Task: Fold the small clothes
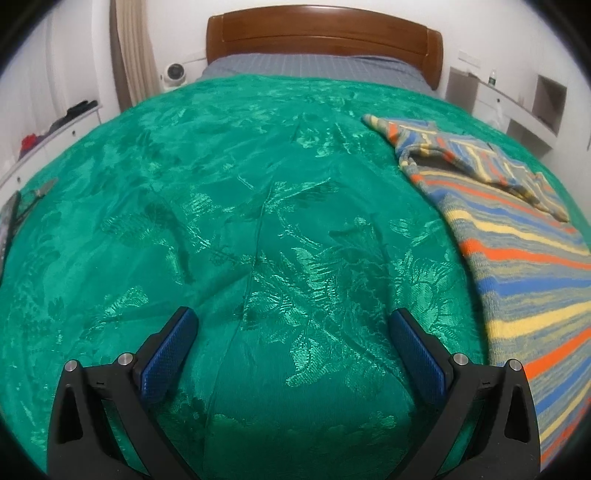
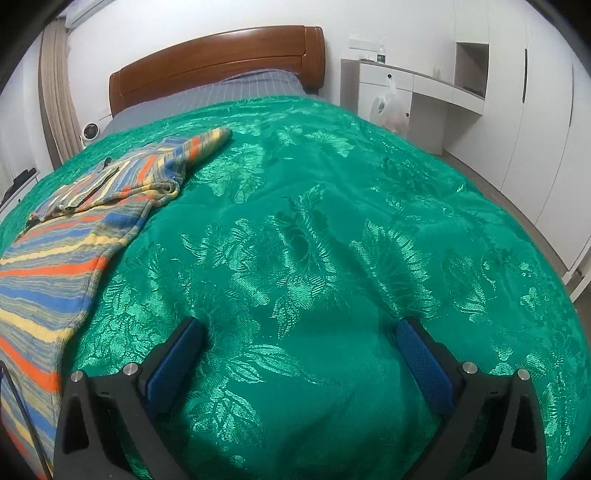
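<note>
A small striped knit garment [image 1: 517, 236] in blue, orange, yellow and grey lies flat on the green bedspread [image 1: 240, 221]. It sits at the right in the left wrist view and at the left in the right wrist view [image 2: 66, 236]. One sleeve is folded across its upper part, the other sticks out toward the headboard. My left gripper [image 1: 293, 317] is open and empty over bare bedspread, left of the garment. My right gripper [image 2: 301, 326] is open and empty over bare bedspread [image 2: 332, 221], right of the garment.
A wooden headboard [image 1: 325, 33] and grey sheet [image 1: 310, 66] are at the far end. White drawers [image 1: 48, 136] stand left of the bed; a white desk [image 2: 413, 85] with a plastic bag [image 2: 388, 107] and wardrobes stand right. A dark object [image 1: 9, 221] lies at the bed's left edge.
</note>
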`<state>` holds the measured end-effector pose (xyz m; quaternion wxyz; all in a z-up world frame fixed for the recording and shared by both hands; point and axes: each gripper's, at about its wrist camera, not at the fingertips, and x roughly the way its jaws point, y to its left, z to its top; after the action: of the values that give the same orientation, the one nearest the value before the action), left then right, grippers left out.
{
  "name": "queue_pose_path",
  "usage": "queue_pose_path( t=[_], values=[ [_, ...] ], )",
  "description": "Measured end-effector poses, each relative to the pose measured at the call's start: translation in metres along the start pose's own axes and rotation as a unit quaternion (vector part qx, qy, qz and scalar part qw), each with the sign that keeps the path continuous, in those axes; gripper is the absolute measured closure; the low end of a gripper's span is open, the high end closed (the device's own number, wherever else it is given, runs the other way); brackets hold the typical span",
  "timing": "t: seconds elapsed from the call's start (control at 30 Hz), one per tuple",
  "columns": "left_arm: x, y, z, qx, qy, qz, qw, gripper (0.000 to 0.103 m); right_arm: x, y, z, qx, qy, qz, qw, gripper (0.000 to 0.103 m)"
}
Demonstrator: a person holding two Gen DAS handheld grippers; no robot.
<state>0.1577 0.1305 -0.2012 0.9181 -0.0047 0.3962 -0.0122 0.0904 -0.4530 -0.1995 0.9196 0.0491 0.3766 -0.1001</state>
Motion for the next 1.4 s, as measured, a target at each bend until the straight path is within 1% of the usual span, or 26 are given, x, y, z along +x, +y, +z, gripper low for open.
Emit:
queue_pose_path(
  t=[0.17,0.47,1.4],
  values=[
    [0.0013,-0.0036,-0.0015,0.010,-0.006,0.007,0.9999,0.000,0.0001,0.0000,-0.0001,0.000,0.000,-0.001,1.000,0.000],
    [-0.0006,-0.0044,-0.0055,0.010,-0.022,0.006,0.9997,0.000,0.0000,0.0002,0.0003,-0.001,0.000,-0.002,1.000,0.000],
    [-0.0018,-0.0046,-0.0069,0.010,-0.026,0.006,0.9996,0.000,0.0003,0.0001,0.0000,-0.001,0.000,-0.002,1.000,0.000]
  ],
)
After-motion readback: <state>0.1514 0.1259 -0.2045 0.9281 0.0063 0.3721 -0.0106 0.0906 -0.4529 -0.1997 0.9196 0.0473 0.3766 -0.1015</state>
